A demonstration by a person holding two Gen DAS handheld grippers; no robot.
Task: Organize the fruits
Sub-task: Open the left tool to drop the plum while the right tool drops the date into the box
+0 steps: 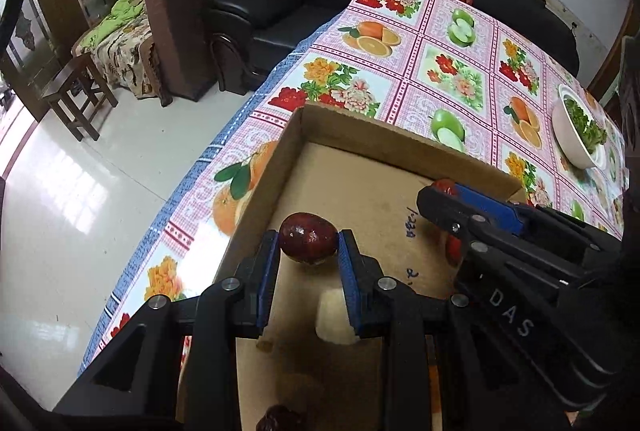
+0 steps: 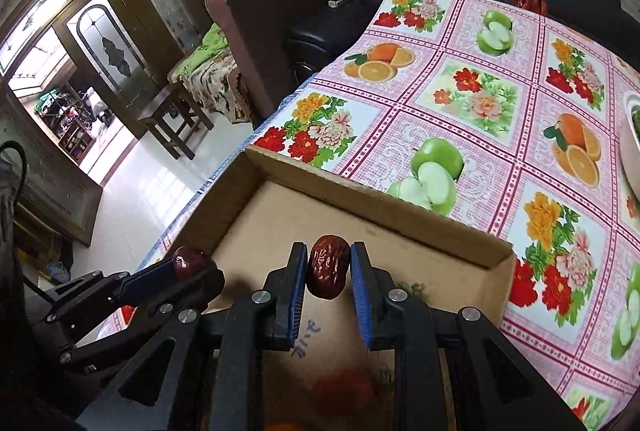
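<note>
Tongs grip fruit: left (image 1: 308, 243) a smooth date (image 1: 307, 237), right (image 2: 329, 263) a wrinkled date (image 2: 328, 266), over the box (image 1: 400, 143) at the desk (image 1: 460, 71) edge.

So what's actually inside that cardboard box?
The cardboard box shows mostly bare floor with handwriting, a pale chunk and a blurred red fruit. Each gripper holds a date over it: left gripper, right gripper. The near part is hidden behind them.

Left gripper (image 1: 308, 243) clamping smooth red date (image 1: 307, 239), above cardboard box (image 1: 360, 183)
</note>
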